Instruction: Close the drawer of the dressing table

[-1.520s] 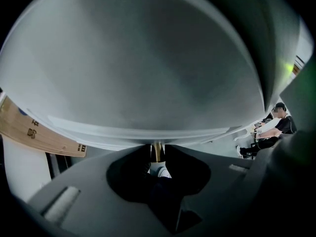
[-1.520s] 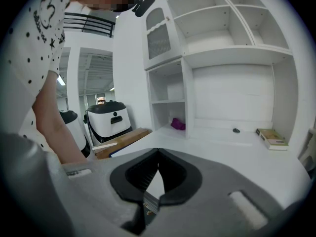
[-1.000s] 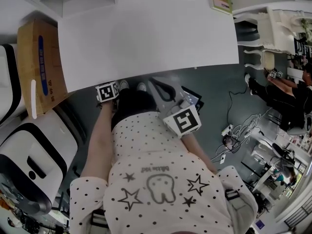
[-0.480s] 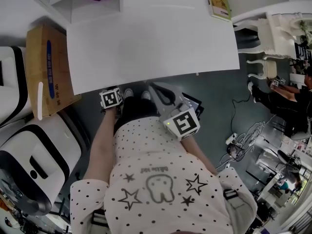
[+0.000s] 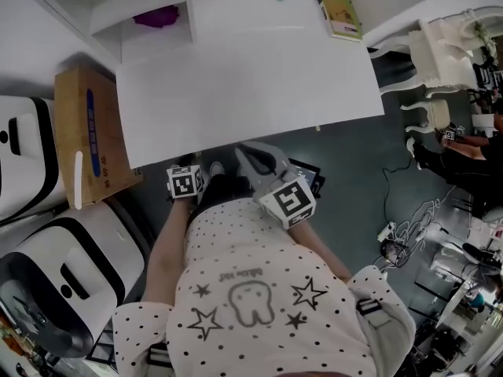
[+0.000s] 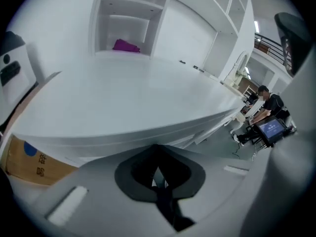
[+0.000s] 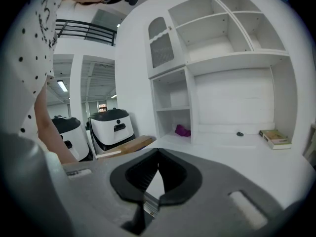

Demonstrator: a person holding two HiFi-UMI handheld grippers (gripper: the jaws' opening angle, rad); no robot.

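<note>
Under the front edge of the big white desk (image 5: 251,77) sat the drawer (image 6: 197,134). It looked pushed all the way in, flat with the front, but that part was small and pale, so I could not be sure.

Someone in a spotty shirt stood close to the desk with a gripper in each hand. The left gripper (image 6: 157,152) was just by the desk's edge, tipped down. Its fingers had just been closing. Now they were pressed together with nothing between them. I think they were shut because there was nothing left to grab.

The right gripper (image 7: 158,154) was held out over the desk, almost level. Its fingers were together too, and empty. It seemed to be just waiting.

The desk top was smooth, flat and bare. At the back were white shelves shaped like boxes. A soft purple cloth (image 5: 157,16) lay crumpled in one of them. A thin yellow book (image 5: 339,14) lay flat near the back. A brown cardboard box (image 5: 94,136) stood on the floor beside the desk.
</note>
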